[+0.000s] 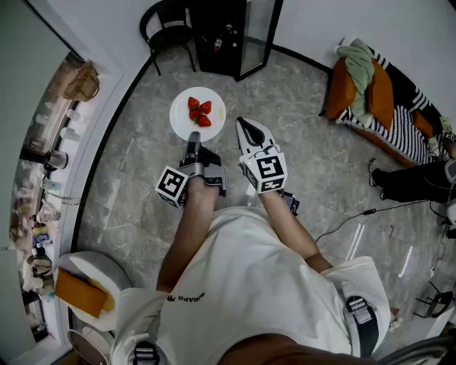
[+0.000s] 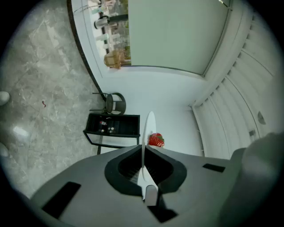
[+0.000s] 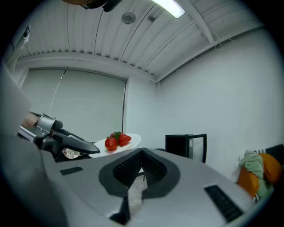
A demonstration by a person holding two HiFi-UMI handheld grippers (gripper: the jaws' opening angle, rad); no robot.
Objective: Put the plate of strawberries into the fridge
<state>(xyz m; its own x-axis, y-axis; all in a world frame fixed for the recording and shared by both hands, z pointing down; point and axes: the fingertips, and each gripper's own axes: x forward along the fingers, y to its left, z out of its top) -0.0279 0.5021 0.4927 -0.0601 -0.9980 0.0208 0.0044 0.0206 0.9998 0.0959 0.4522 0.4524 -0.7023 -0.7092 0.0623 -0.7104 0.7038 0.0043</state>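
- The plate [image 1: 187,117] is held level above the grey marbled floor [image 1: 299,164], well short of the fridge [image 1: 222,39] and not inside it.
- Three strawberries [image 1: 200,111] are seen lying on the plate, grouped near its centre.
- The left gripper [image 1: 193,137] is clamped on the near rim of the plate. In the left gripper view the plate [image 2: 149,122] is seen edge-on, pinched between the two jaws, with one strawberry [image 2: 156,140] visible beside it.
- The right gripper [image 1: 242,124] is held just beside the plate, on its right, and is not touching it. Its jaws are brought together at the tips, and nothing is held between them.
- In the right gripper view the plate [image 3: 131,142] and its strawberries [image 3: 116,139] are seen to the left, carried by the left gripper.
- The fridge is a small black unit set against the white wall, beyond the plate. Its glass door [image 1: 258,32] is standing open to the right.
- A black chair [image 1: 165,21] is placed just left of the fridge.
- A sofa [image 1: 388,107] with orange cushions and a green cloth is noted well apart, at the right.
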